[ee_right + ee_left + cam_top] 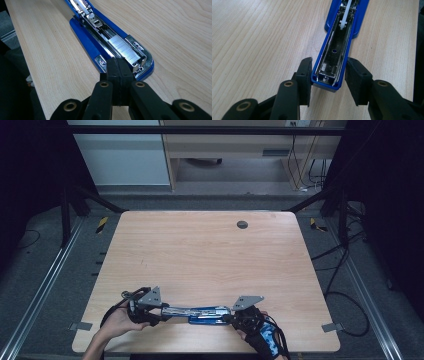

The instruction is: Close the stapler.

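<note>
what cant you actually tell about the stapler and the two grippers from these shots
- Left gripper, left gripper view: its jaws flank the tip of the open stapler's top arm; a narrow gap on the right side leaves real contact unsettled.
- Right gripper, right gripper view: its shut jaws hide whatever lies under their tips, so a pinched staple or edge can't be judged.
- Staple strip: count too fine.
- High view: stapler too small and dim for detail.
</note>
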Available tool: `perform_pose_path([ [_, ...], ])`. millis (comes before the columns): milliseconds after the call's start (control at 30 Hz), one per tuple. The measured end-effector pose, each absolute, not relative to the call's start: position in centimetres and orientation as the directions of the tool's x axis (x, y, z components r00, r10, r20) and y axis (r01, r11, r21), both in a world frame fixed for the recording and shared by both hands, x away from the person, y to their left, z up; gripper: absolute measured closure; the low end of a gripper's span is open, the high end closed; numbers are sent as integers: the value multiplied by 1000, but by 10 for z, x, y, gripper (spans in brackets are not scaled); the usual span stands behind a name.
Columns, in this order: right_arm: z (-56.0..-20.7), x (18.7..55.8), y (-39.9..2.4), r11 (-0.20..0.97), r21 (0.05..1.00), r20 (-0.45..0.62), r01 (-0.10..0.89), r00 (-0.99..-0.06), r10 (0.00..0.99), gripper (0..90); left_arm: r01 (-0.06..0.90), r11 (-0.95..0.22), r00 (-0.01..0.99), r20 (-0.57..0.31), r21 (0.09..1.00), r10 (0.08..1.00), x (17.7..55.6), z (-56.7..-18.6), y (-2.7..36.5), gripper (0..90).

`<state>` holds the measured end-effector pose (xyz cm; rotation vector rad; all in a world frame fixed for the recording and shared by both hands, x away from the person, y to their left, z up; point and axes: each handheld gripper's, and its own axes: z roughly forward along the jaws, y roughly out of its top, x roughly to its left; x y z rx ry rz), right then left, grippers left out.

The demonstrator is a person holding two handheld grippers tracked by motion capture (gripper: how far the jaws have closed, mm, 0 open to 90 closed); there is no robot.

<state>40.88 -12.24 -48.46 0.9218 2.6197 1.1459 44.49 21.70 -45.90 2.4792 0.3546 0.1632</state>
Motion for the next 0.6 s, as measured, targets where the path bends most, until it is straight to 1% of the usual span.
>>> perform_pose_path([
  [133, -485, 409, -122, 525, 704, 112, 478, -805, 582, 900, 206, -781, 958, 40, 590, 283, 445, -454, 217, 583],
  [600, -484, 409, -120, 537, 700, 100, 471, -810, 578, 900, 200, -766, 957, 47, 611, 287, 443, -447, 216, 582],
])
